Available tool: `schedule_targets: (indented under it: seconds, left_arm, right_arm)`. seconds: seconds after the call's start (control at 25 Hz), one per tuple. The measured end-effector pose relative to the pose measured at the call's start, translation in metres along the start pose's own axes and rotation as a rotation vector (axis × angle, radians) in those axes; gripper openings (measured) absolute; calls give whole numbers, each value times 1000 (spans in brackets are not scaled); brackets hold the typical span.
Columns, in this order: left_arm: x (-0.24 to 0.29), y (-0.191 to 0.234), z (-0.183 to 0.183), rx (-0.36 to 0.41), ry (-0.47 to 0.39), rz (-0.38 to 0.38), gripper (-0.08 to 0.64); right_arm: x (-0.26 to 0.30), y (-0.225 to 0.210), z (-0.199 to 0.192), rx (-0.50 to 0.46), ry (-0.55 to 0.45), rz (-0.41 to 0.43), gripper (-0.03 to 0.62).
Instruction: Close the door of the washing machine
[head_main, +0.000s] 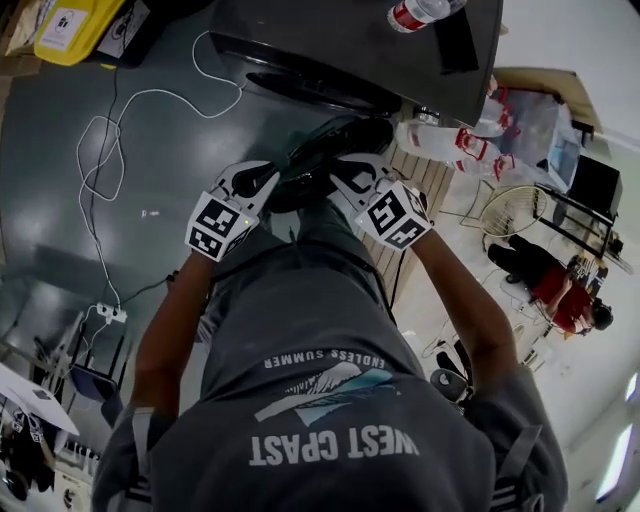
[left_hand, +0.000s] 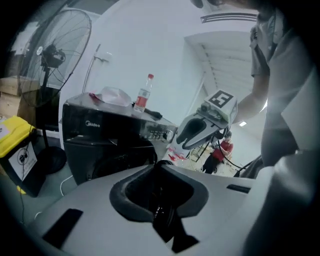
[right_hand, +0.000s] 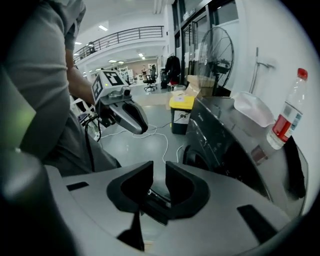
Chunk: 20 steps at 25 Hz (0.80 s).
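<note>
Closest to the head camera, a person's grey printed T-shirt (head_main: 340, 420) fills the lower frame, and both bare forearms reach forward. Just ahead of the shirt, the left gripper (left_hand: 160, 175) has its fingers pressed together with nothing between them. Beside it, the right gripper (right_hand: 160, 176) has its fingers a narrow gap apart, and only grey floor shows through the gap. Each carries a cube with square markers, and the two are held near each other without touching.

Directly beyond the grippers stands a dark front-loading washing machine (left_hand: 100, 135). Its round door (head_main: 335, 140) appears to stand out from the front towards the person, close to both grippers but touched by neither. On the machine's top is a clear plastic bottle with a red label (right_hand: 286, 117) and something pale and crumpled (right_hand: 252, 109).

A white cable (head_main: 110, 140) loops over the grey floor to a power strip (head_main: 110, 313). Past the machine are a yellow bin (right_hand: 181, 107) and a standing fan (left_hand: 52, 55) against a white wall. Far off, a person in red (head_main: 560, 285) is sitting
</note>
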<state>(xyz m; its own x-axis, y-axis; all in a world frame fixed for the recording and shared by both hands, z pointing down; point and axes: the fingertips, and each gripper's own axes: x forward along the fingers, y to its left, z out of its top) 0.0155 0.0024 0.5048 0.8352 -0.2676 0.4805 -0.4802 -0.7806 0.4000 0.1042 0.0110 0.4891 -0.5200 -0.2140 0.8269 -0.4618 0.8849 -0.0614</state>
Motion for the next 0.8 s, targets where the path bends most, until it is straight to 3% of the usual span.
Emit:
schedule_targets:
  seconds: [0.12,0.44,0.64,0.8]
  left_arm:
    - [17,-9,-28,6,65,-31,44]
    - [57,-28,-98,18,236,-118,194]
    - [73,-47,-130,16,330,-200,275]
    - [85,-63,-152,38,397,-235,304]
  right_arm:
    - [16,11,-20,-103,64,66,118]
    - [52,38,-77,-381,220,231,202]
    - [66,56,-100,-489,278,336,233]
    - [76,57,-116,-581,325,366,238]
